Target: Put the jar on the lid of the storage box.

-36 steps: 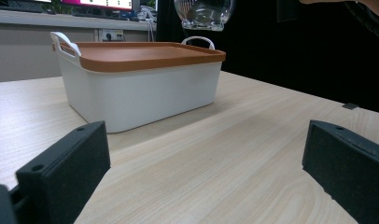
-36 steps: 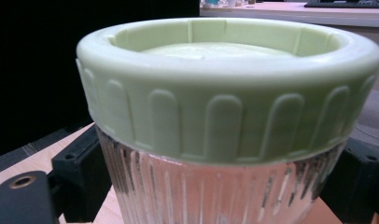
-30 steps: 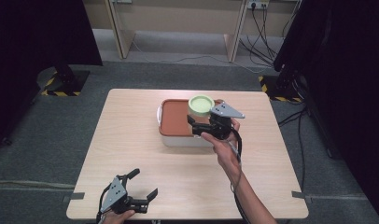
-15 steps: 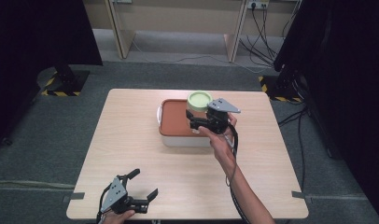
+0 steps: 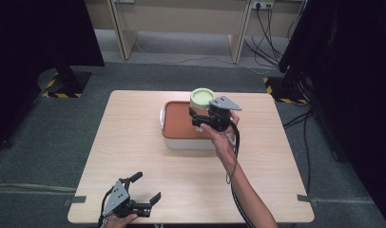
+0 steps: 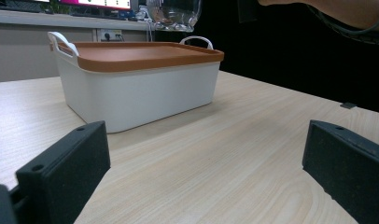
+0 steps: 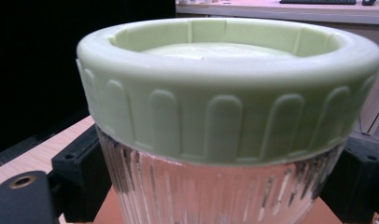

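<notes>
**Jar gripped over the box lid – lift or set-down not settled**

Jar [image 7: 225, 186], clear ribbed glass w/ pale green screw cap [image 5: 202, 97], sits upright between the jaws of the right gripper [image 5: 199, 118]; jaws closed on the glass just below the cap, one black pad each side in the right gripper view. Jar is over the far-right part of the orange lid [image 5: 181, 124] of the white box [image 6: 136, 95], mid-table, far half. Can't tell if its base touches the lid or hangs just above.

Progress, as a judgement: grasp is done; carrying or placing the jar is what's left. Cap looks fully on.

Left gripper [image 5: 139, 195] rests at the near-left table [image 5: 134, 156] edge, jaws wide apart, holding nothing, well apart from the box.

Views: right gripper view gives cap ribs and grip contact close up, but no box wall. Left gripper view, low on the tabletop, shows box side, white handles, and jar bottom above the lid. High view gives the overall layout.
</notes>
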Demonstrator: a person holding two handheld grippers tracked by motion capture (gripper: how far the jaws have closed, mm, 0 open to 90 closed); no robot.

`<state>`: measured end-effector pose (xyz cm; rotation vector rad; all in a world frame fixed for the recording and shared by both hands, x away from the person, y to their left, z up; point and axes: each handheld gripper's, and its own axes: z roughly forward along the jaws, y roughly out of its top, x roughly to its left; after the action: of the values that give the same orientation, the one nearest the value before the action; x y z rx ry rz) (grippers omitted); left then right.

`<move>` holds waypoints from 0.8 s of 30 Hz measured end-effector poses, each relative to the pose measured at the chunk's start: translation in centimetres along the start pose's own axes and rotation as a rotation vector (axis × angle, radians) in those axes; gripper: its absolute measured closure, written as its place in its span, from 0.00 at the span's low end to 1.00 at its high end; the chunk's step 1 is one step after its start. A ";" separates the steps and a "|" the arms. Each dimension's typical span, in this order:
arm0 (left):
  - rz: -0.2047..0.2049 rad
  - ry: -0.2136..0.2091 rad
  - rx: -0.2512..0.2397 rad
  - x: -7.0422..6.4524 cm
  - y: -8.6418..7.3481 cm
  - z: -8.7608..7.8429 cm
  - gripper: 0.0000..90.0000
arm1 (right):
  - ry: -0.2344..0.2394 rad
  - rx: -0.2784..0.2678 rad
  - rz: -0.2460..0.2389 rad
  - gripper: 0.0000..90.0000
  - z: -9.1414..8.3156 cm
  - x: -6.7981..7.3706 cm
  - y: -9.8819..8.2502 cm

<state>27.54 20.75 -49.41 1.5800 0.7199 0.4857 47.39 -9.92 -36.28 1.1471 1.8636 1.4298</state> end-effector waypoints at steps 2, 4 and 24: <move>0.000 0.000 -0.001 0.0 0.0 0.0 0.00 | -0.002 0.000 -0.001 0.13 0.2 0.0 0.0; 0.000 -0.001 0.000 0.0 0.0 0.0 0.00 | -0.008 0.002 -0.005 0.13 0.4 0.0 0.1; 0.002 -0.005 -0.002 -0.1 0.0 0.0 0.00 | -0.043 -0.005 -0.003 0.13 2.5 -0.5 0.3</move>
<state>27.47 20.70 -49.37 1.5791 0.7140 0.4833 49.78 -9.06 -36.82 1.1634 1.8308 1.3961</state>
